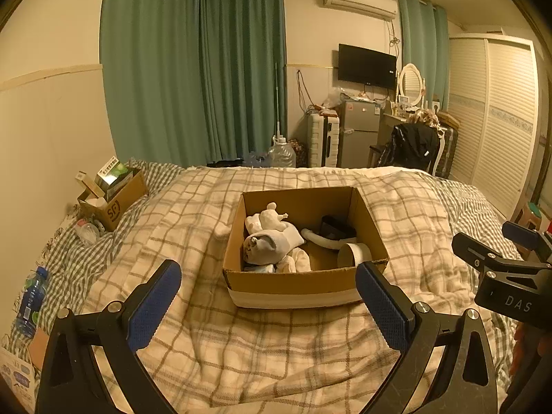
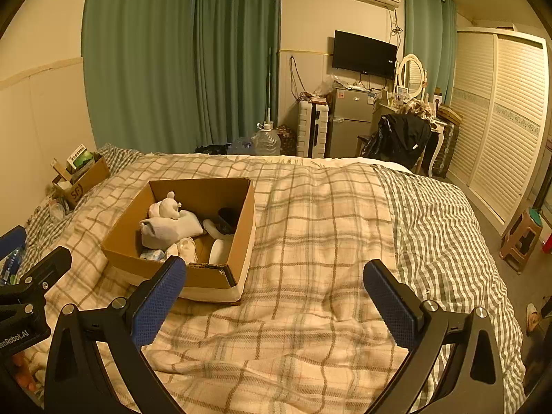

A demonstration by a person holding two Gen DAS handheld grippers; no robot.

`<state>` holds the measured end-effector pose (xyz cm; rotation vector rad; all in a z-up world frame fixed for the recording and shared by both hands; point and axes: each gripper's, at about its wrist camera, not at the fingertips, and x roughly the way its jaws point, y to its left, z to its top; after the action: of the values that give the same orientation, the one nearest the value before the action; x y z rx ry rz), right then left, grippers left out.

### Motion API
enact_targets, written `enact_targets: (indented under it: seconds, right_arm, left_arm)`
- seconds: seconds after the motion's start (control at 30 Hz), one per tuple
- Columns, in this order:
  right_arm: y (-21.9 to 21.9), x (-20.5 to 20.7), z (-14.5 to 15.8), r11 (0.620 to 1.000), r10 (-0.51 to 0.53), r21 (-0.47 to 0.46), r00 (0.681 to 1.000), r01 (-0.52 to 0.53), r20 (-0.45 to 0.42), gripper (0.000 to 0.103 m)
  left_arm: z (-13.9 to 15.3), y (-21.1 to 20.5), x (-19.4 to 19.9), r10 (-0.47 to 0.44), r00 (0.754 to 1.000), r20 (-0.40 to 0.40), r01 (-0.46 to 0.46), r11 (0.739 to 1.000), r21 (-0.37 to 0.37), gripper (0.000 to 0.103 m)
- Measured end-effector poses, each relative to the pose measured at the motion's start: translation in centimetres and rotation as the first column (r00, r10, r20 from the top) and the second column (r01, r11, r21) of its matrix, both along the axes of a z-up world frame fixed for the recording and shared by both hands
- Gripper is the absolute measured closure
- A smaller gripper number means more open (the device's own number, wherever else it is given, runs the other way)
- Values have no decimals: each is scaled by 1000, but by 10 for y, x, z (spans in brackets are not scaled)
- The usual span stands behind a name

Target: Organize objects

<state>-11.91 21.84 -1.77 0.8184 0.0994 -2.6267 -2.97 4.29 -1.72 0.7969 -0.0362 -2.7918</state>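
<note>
My left tongs (image 1: 269,296) and right tongs (image 2: 274,298) gape wide, empty, above the plaid-blanketed bed (image 2: 310,227); green curtains (image 2: 179,58) behind.

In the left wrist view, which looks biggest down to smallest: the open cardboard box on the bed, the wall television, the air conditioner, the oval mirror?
As they appear in that view:
1. Cardboard box, by far the largest, though it is also nearest the camera.
2. Television and air conditioner, too alike to rank.
3. Oval mirror, smallest.
</note>
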Motion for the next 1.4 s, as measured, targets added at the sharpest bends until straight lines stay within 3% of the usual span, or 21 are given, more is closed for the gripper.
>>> enact_targets:
  seconds: [0.7,1.4]
  right_arm:
    - [-1,0,-5,1000,3,4,1000,-3,7,0]
    - [-4,3,-9,1000,1,12,1000,-1,12,0]
  left_arm:
    - [-5,-5,2,13,1000,12,-13,1000,18,0]
    - [-5,0,2,11,1000,11,-11,1000,-19,0]
